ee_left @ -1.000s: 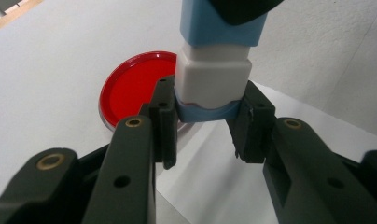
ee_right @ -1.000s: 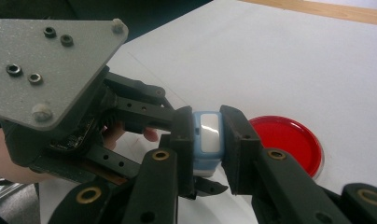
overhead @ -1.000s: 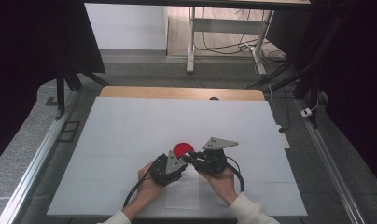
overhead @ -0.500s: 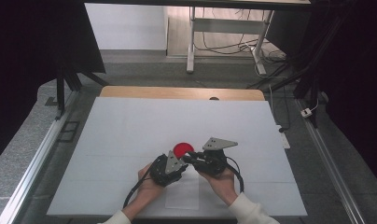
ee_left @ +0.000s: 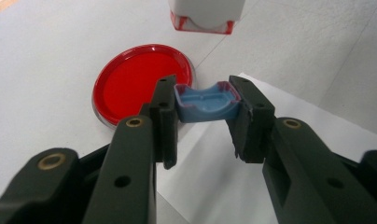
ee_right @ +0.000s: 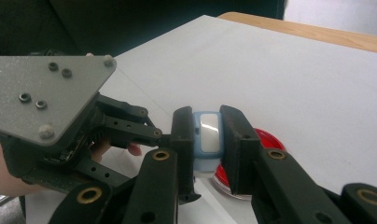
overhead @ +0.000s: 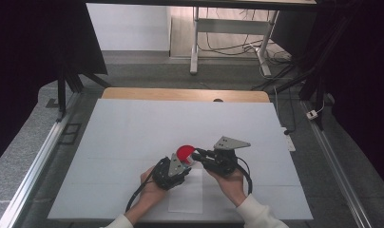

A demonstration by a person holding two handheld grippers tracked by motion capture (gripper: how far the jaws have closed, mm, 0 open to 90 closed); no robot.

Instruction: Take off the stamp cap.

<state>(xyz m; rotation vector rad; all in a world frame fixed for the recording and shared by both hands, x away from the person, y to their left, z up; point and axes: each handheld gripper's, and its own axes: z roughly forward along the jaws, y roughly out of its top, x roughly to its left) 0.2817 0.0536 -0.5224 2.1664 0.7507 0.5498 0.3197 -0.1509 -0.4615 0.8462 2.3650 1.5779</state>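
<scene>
Left gripper [overhead: 183,164]: near table edge, left of centre; jaws clamped on a blue cap [ee_left: 206,101], which bridges the two pads.
Blue cap: held clear of the surface, above the white paper sheet [ee_left: 214,186].
Red dish [overhead: 185,152]: round, flat on the white table [overhead: 133,128], just beyond both grippers' tips.
Right gripper [overhead: 197,155]: pointing left toward the left gripper; jaws closed around a white stamp body [ee_right: 208,135], pale-blue sided.
White stamp body: upright between the pads, over the dish rim.

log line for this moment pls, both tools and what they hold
left tool: shut on blue cap | right tool: shut on stamp body | red ink pad: open on table, beside tools
</scene>
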